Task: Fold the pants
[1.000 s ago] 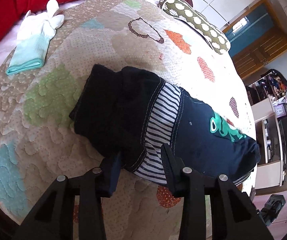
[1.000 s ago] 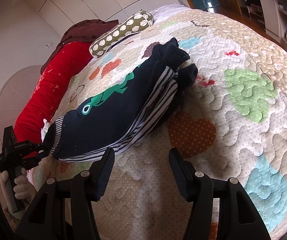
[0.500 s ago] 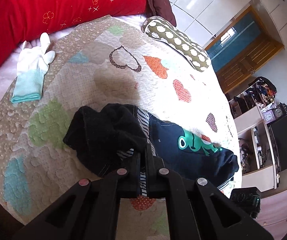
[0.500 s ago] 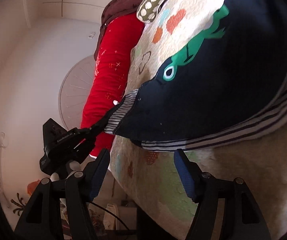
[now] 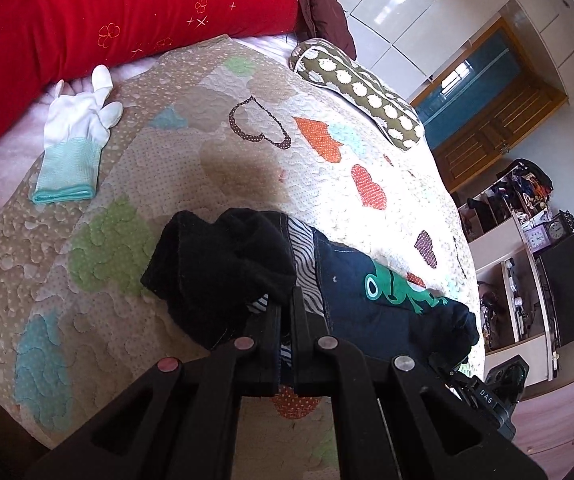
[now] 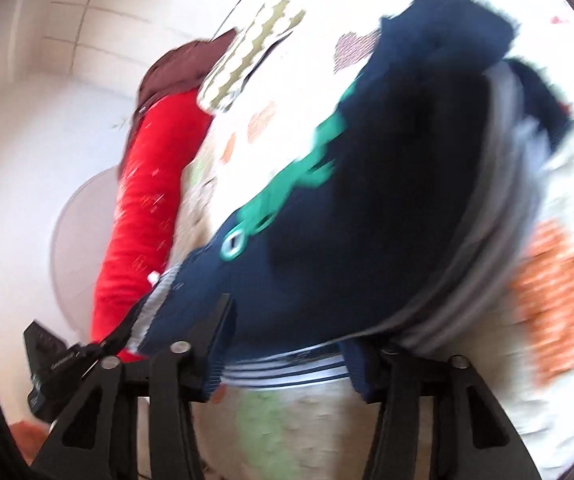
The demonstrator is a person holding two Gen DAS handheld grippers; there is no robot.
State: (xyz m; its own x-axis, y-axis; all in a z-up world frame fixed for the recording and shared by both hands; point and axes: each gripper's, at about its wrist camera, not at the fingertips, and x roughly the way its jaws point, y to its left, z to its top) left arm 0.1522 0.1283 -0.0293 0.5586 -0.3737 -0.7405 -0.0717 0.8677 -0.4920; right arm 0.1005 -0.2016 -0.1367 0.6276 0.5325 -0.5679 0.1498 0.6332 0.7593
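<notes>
Dark navy pants [image 5: 351,292] with a green frog print and striped lining lie bunched on the quilted bed [image 5: 215,168]. My left gripper [image 5: 285,304] is shut on the pants' near striped edge, beside the black bunched leg [image 5: 223,264]. In the blurred right wrist view the pants [image 6: 367,208] fill the frame. My right gripper [image 6: 287,344] is open, its fingers [image 6: 215,344] on either side of the striped hem. The left gripper [image 6: 67,356] shows at the lower left, holding the far end.
A white and teal glove [image 5: 75,148] lies at the bed's far left. A red bolster [image 5: 107,20] and a spotted olive pillow [image 5: 359,92] lie along the far side. Shelves and a wardrobe [image 5: 527,240] stand to the right.
My left gripper closed on the pants' edge and stays shut. My right gripper moved in fast from the quilt until its open fingers reached the pants' hem.
</notes>
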